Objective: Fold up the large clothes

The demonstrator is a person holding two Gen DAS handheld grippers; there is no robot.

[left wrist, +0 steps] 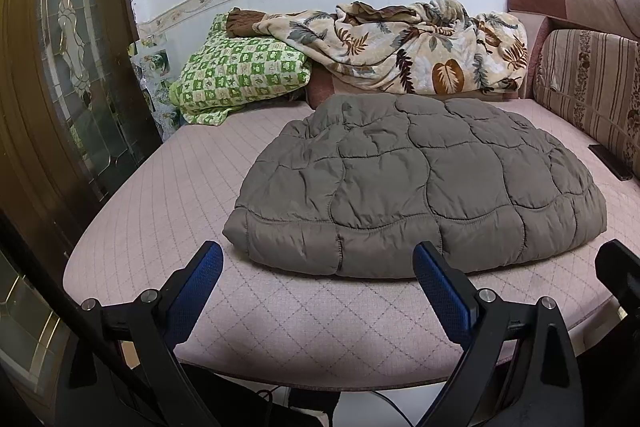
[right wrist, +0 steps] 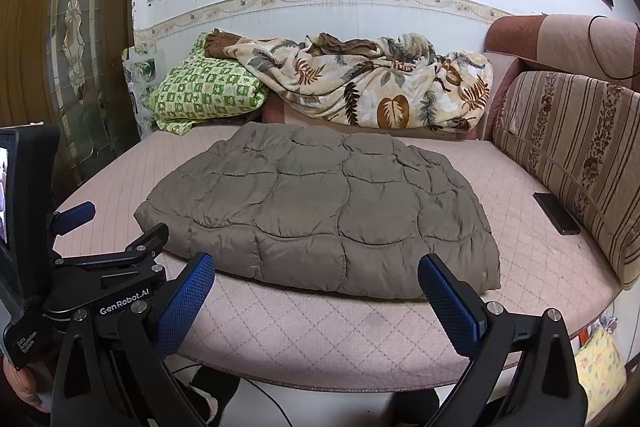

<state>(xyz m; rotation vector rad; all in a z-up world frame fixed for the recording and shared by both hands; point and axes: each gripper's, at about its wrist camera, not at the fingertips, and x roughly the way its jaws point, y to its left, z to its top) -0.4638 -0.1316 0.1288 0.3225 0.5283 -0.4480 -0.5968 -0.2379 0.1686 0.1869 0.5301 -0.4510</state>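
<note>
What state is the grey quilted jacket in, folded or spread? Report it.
Folded. The grey quilted jacket lies as a compact padded bundle on the pink mattress, no sleeves showing, near edge thick and doubled. Both grippers are open, off it.

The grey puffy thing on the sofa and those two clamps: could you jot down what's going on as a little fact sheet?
garment: grey quilted jacket, lying flat and folded on the sofa seat
left gripper: open, short of the jacket, holding nothing
right gripper: open, holding nothing
behind jacket: leaf-print blanket, green checked pillow
right of jacket: dark phone
</note>
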